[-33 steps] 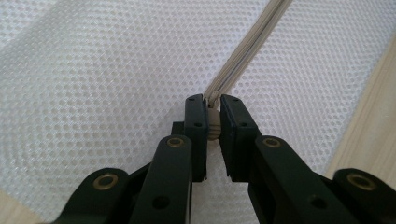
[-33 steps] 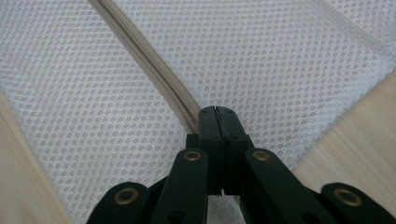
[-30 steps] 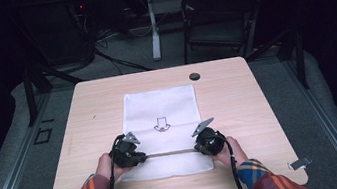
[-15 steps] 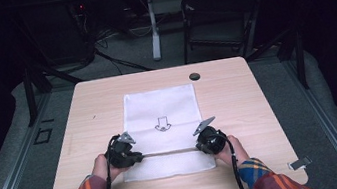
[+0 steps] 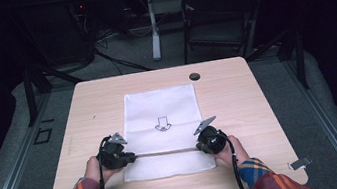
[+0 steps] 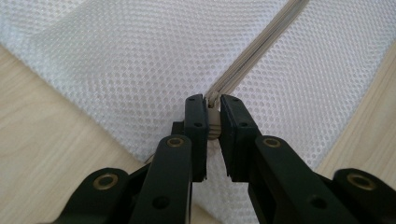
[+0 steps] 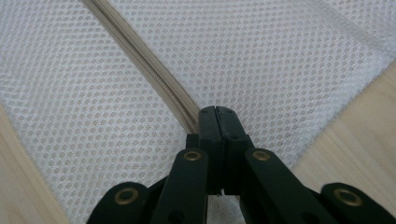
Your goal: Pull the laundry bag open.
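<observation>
A white mesh bag (image 5: pixel 161 111) with a black arrow printed on it lies flat on the wooden table (image 5: pixel 237 94). A beige zipper (image 5: pixel 165 151) crosses the bag near its front edge. My left gripper (image 5: pixel 128 157) holds the zipper's left end. In the left gripper view that gripper (image 6: pixel 212 105) is shut on the beige zipper pull (image 6: pixel 213 125), and the zipper (image 6: pixel 261 44) runs away over the mesh (image 6: pixel 140 70). My right gripper (image 5: pixel 202 146) is at the zipper's right end. Seen in the right gripper view, it (image 7: pixel 215 112) is shut tight where the zipper (image 7: pixel 140 56) ends on the mesh (image 7: pixel 261 56).
A small black round cap (image 5: pixel 194 76) sits near the table's far edge. Behind the table stand a dark chair (image 5: pixel 218 16) and a white post (image 5: pixel 152 26). Metal clips (image 5: pixel 299 163) lie at the front corners. Bare wood flanks the bag on both sides.
My left gripper has moved a little to the left along the zipper line with the pull in its jaws. The right gripper has stayed put.
</observation>
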